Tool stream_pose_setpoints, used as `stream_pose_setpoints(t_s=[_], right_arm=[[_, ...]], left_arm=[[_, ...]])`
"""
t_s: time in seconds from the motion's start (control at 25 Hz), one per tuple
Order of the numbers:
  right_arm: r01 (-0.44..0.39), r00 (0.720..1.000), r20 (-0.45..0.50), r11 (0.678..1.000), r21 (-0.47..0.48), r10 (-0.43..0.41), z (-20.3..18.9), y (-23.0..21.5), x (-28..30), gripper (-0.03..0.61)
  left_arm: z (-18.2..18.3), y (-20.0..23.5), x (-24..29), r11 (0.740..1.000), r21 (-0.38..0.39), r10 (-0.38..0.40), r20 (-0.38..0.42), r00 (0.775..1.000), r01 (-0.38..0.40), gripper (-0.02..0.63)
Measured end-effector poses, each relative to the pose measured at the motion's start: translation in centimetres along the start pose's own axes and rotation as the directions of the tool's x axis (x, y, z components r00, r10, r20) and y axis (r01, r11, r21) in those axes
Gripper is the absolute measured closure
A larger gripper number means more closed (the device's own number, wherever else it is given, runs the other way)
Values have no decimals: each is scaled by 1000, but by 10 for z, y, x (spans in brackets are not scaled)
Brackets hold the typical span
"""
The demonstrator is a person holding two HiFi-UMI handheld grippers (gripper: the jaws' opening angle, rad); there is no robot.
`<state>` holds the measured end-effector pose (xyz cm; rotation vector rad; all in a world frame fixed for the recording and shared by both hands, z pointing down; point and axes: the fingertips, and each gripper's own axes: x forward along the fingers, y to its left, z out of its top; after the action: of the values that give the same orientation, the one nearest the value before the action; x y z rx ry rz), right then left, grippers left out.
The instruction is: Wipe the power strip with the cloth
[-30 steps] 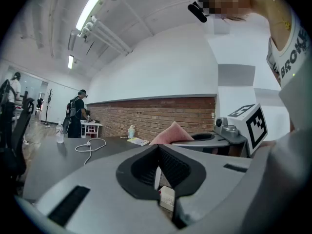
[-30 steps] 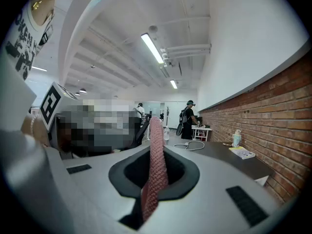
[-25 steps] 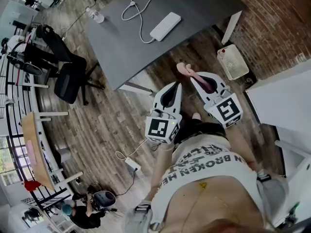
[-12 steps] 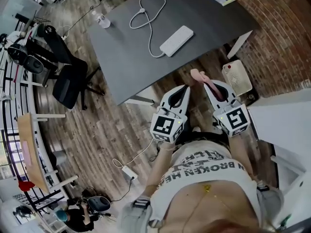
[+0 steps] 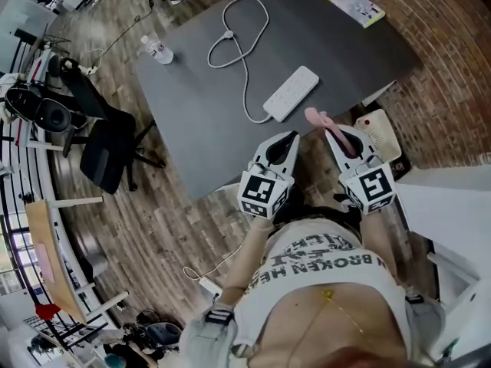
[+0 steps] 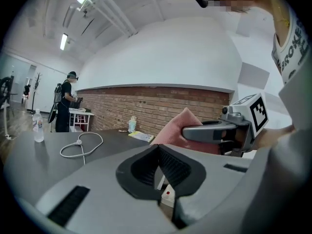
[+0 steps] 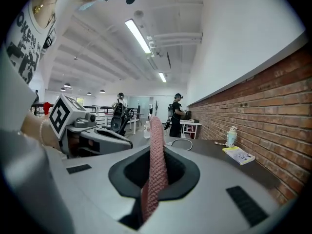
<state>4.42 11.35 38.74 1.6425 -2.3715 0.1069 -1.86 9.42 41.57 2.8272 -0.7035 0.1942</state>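
Observation:
The white power strip [image 5: 291, 93] lies on the dark grey table [image 5: 199, 121], its white cable [image 5: 238, 33] looping toward the far side. My right gripper [image 5: 331, 131] is shut on a pink cloth [image 5: 319, 118], which stands up between its jaws [image 7: 156, 155]. It hovers at the table's near edge, just right of the strip. Beside it, my left gripper [image 5: 290, 138] is shut with nothing in it, close to the strip's near end. In the left gripper view, the strip's end [image 6: 167, 194] with a red dot shows just beyond the jaws, and the cloth [image 6: 175, 128] hangs at the right.
A water bottle [image 5: 157, 50] stands at the table's far left and a yellow booklet [image 5: 354, 4] at its far right. On the floor, a black office chair [image 5: 107, 140] is to the left and a white box [image 5: 381, 135] to the right. A brick wall runs behind the table.
Both grippers have travelled forward from over the floor to the table's near edge, the cloth still in the right one. The power strip now lies close in front of them.

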Motion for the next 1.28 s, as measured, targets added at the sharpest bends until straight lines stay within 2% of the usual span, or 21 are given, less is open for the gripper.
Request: stream_pose_setpoints(t_s=[0.36, 0.64, 0.84, 1.0, 1.12, 1.28], right_arm=[[-18, 999, -38, 1000, 2, 18, 0, -26, 58, 561], [-146, 988, -42, 989, -4, 146, 2, -57, 101, 561], [-286, 958, -52, 956, -58, 284, 16, -73, 133, 561], [-370, 929, -52, 927, -67, 367, 19, -84, 153, 561], [-426, 905, -61, 902, -74, 422, 15, -89, 162, 561], [-488, 872, -97, 867, -97, 480, 2, -91, 172, 561]], left_arm=[[-13, 60, 10, 997, -28, 64, -55, 996, -65, 606], [-14, 88, 27, 980, -60, 189, -62, 980, -192, 606], [-1, 108, 43, 948, -79, 306, -48, 951, -309, 604], [4, 116, 60, 927, -84, 362, -46, 931, -364, 603], [-3, 119, 69, 910, -88, 399, -73, 914, -404, 580], [-27, 119, 78, 896, -68, 426, -151, 892, -439, 543]])
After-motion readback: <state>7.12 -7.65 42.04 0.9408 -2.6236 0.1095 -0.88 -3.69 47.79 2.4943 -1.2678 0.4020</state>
